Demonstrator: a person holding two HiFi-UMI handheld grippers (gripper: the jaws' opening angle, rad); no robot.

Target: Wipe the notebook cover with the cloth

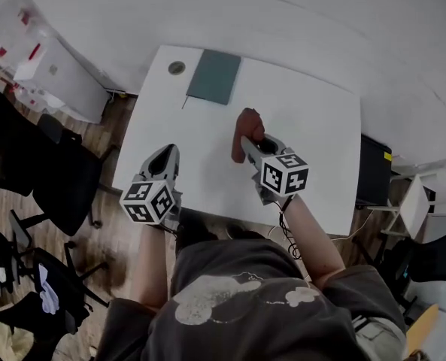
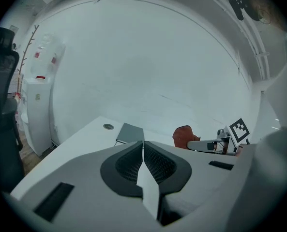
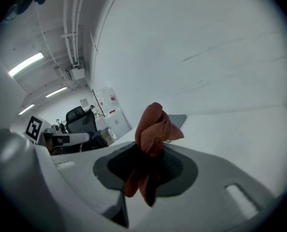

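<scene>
A grey-green notebook point(image 1: 214, 76) lies flat at the far edge of the white table point(image 1: 313, 126); it also shows in the left gripper view point(image 2: 130, 132) and partly behind the cloth in the right gripper view point(image 3: 178, 120). A rust-red cloth point(image 1: 247, 131) is bunched in my right gripper point(image 1: 251, 143), which is shut on it above the table's middle, short of the notebook. The cloth point(image 3: 152, 134) sticks out past the jaws. My left gripper point(image 1: 163, 159) hangs over the near left part of the table, jaws shut with nothing between them point(image 2: 143, 146).
A round cable grommet point(image 1: 177, 68) sits left of the notebook. A white cabinet point(image 1: 57, 77) and black office chairs point(image 1: 34, 171) stand left of the table. A black box point(image 1: 373, 170) and white furniture stand to the right.
</scene>
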